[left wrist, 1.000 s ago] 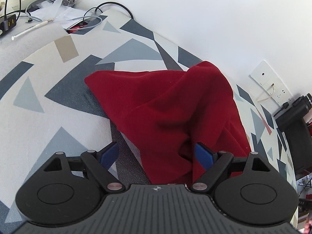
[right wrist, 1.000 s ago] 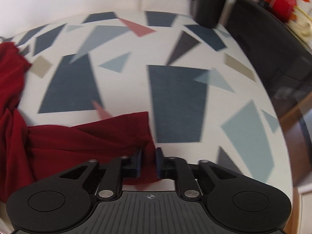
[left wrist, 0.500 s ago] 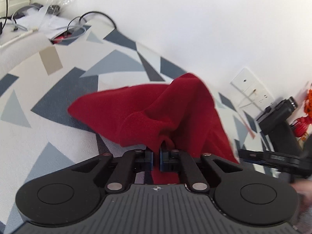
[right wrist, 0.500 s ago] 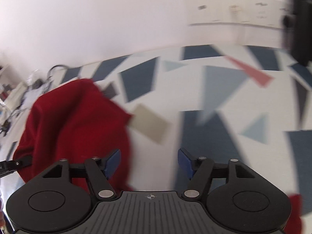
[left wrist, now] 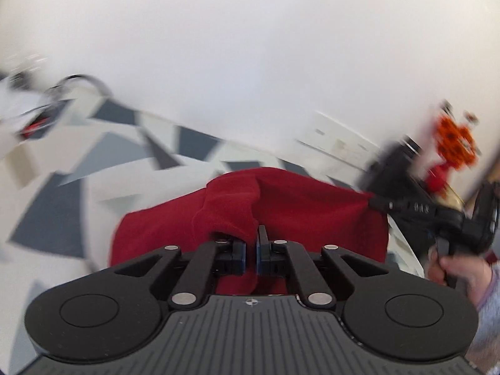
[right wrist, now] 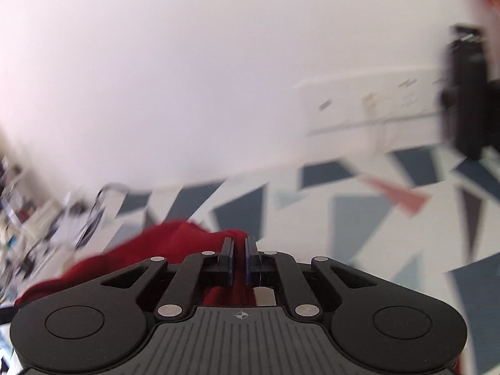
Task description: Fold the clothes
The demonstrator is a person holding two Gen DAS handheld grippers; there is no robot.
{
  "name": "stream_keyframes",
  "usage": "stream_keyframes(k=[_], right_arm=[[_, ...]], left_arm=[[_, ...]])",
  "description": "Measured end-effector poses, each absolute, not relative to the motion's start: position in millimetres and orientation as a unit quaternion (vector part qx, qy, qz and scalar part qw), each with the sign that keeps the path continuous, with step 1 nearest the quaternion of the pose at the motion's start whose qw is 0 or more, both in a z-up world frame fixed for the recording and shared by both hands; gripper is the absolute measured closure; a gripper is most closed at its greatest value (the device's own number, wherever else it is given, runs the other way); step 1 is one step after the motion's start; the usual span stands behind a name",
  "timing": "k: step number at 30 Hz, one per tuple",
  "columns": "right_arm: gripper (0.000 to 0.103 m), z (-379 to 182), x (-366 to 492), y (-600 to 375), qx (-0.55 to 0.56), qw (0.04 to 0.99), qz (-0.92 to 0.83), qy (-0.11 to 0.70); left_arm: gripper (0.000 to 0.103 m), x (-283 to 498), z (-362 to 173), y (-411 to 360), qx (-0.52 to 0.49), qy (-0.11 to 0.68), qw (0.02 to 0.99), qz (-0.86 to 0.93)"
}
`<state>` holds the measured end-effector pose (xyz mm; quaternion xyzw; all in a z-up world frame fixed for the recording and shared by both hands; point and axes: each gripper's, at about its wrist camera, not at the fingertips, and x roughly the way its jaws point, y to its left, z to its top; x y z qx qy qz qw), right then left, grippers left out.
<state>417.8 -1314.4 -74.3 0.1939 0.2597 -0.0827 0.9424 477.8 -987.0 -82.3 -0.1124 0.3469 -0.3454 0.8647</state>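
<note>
Now | left tongs pinch soft red cloth | right tongs pinch cloth too

Bright, even daylight fills both fisheye views, washing the white wall almost featureless. Motion blur smears the patterned tabletop and the clutter at nine o'clock, while the left gripper and right gripper stay sharp at six o'clock. Straight lines bow toward the rims; corners vignette dark. Shadows are soft and faint.
</note>
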Motion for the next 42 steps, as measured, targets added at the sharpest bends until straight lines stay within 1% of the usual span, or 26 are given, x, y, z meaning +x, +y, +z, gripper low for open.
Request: stream_keyframes(k=[3, 5, 9, 13, 17, 21, 27, 30, 31, 33, 34, 35, 36, 37, 38, 39, 40, 41, 42], right_arm=[[0.097, -68, 375, -1351, 0.191, 0.938, -0.168, 0.235], [0.097, -76, 346, -1380, 0.203, 0.921, -0.226, 0.244], [0.097, -107, 285, -1426, 0.283, 0.868, -0.298, 0.280], [0.097, -137, 246, -1427, 0.308, 0.845, -0.306, 0.313], [0.098, -149, 230, -1415, 0.321, 0.840, -0.298, 0.321], [0.097, -141, 227, -1409, 0.336, 0.854, -0.258, 0.303], [0.100, -124, 250, -1400, 0.326, 0.882, -0.175, 0.292], [0.100, -115, 267, -1382, 0.328, 0.895, -0.099, 0.285], [0.100, -115, 275, -1374, 0.327, 0.897, -0.073, 0.288], [0.100, -115, 288, -1357, 0.307, 0.899, -0.047, 0.307], [0.099, -115, 294, -1350, 0.298, 0.900, -0.037, 0.316], [0.097, -115, 296, -1348, 0.293, 0.900, -0.043, 0.320], [0.092, -115, 297, -1348, 0.289, 0.900, -0.050, 0.322], [0.081, -115, 294, -1352, 0.289, 0.900, -0.065, 0.319], [0.074, -114, 291, -1356, 0.288, 0.901, -0.079, 0.315], [0.063, -114, 287, -1360, 0.288, 0.901, -0.093, 0.312], [0.061, -114, 283, -1365, 0.287, 0.901, -0.107, 0.308], [0.053, -115, 278, -1371, 0.285, 0.901, -0.121, 0.305], [0.041, -116, 273, -1377, 0.284, 0.900, -0.135, 0.301]], left_arm=[[0.097, 473, -91, -1030, -0.083, 0.371, 0.835, -0.397], [0.097, 471, -103, -1056, -0.068, 0.396, 0.812, -0.423], [0.097, 464, -123, -1088, -0.024, 0.424, 0.790, -0.443], [0.097, 466, -135, -1095, -0.020, 0.449, 0.780, -0.436], [0.096, 471, -139, -1094, -0.017, 0.456, 0.787, -0.416], [0.095, 481, -134, -1090, -0.024, 0.439, 0.805, -0.398], [0.096, 518, -107, -1073, -0.051, 0.383, 0.854, -0.348], [0.096, 539, -100, -1066, -0.058, 0.384, 0.869, -0.305], [0.093, 545, -101, -1065, -0.055, 0.392, 0.871, -0.290], [0.084, 548, -103, -1060, -0.047, 0.405, 0.870, -0.276], [0.073, 547, -102, -1057, -0.043, 0.408, 0.871, -0.272], [0.060, 546, -102, -1055, -0.039, 0.410, 0.871, -0.268], [0.052, 545, -102, -1052, -0.035, 0.412, 0.871, -0.264], [0.035, 541, -100, -1050, -0.029, 0.417, 0.871, -0.257], [0.030, 538, -97, -1049, -0.024, 0.422, 0.871, -0.251], [0.030, 534, -95, -1047, -0.018, 0.426, 0.871, -0.245], [0.029, 530, -91, -1049, -0.016, 0.433, 0.868, -0.242], [0.023, 523, -84, -1054, -0.010, 0.425, 0.869, -0.252], [0.019, 516, -77, -1059, -0.003, 0.417, 0.871, -0.261]])
